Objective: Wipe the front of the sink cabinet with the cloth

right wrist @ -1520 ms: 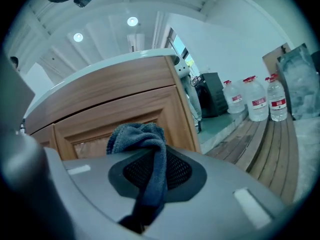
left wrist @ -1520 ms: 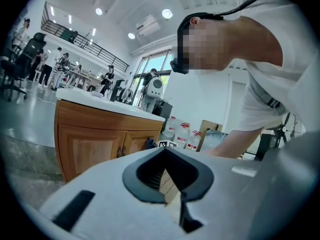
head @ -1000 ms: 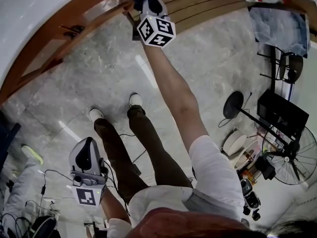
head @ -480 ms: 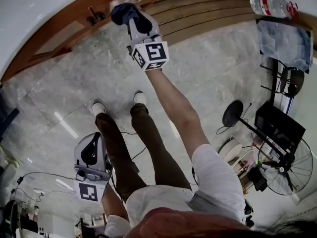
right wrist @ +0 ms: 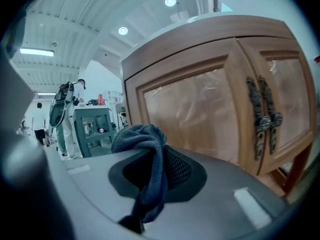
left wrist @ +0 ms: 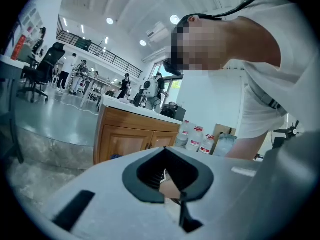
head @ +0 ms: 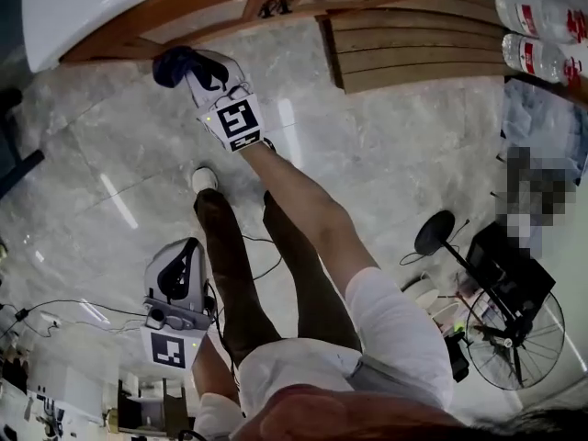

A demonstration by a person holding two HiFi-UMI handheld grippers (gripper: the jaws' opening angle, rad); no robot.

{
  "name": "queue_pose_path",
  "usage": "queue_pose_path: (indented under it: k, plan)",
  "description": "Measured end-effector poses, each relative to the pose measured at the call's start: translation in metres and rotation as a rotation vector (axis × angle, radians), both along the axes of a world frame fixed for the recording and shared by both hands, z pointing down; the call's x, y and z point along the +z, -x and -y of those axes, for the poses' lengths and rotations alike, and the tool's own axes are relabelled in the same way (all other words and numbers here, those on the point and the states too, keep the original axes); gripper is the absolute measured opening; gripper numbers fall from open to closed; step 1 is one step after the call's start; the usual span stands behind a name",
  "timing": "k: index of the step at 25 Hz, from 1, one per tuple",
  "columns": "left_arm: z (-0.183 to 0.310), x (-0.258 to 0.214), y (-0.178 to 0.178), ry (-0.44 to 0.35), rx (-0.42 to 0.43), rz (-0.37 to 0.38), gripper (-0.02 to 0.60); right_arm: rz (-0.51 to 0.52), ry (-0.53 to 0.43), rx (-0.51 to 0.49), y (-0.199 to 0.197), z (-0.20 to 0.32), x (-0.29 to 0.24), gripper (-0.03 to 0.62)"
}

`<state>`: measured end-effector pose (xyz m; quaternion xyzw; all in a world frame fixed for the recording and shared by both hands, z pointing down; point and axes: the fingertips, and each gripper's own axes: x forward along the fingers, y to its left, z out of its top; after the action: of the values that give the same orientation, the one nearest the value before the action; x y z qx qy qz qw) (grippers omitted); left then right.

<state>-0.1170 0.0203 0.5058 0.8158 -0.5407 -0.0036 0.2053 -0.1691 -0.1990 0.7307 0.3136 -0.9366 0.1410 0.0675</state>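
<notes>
In the head view my right gripper is shut on a dark blue cloth, held out just below the wooden sink cabinet. The right gripper view has the cloth bunched at the tips of my right gripper, with a tail hanging down between the jaws. Close behind it stands the cabinet's left door panel; I cannot tell whether the cloth touches it. Dark metal handles sit where the doors meet. My left gripper hangs low by the person's left leg, and its jaws are shut on nothing.
Wooden slats lie right of the cabinet, with water bottles beyond. A fan and stands crowd the right side. Cables trail on the marble floor at left. The person's legs and shoes stand below the cabinet.
My right gripper has carried the cloth leftward along the cabinet front, lower in the head view. The left gripper has barely moved.
</notes>
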Motion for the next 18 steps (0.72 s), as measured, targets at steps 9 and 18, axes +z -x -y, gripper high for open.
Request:
queue_pose_path:
  k: [9,18]
  plan:
    - [-0.029,0.005,0.068,0.018,-0.085,0.021,0.003,-0.072,0.012,-0.061,0.097,-0.01,0.035,0.055]
    - [-0.032,0.015,0.082,0.028,-0.084,0.016,0.003,-0.123,0.014,0.039,0.066,0.011,0.054,0.055]
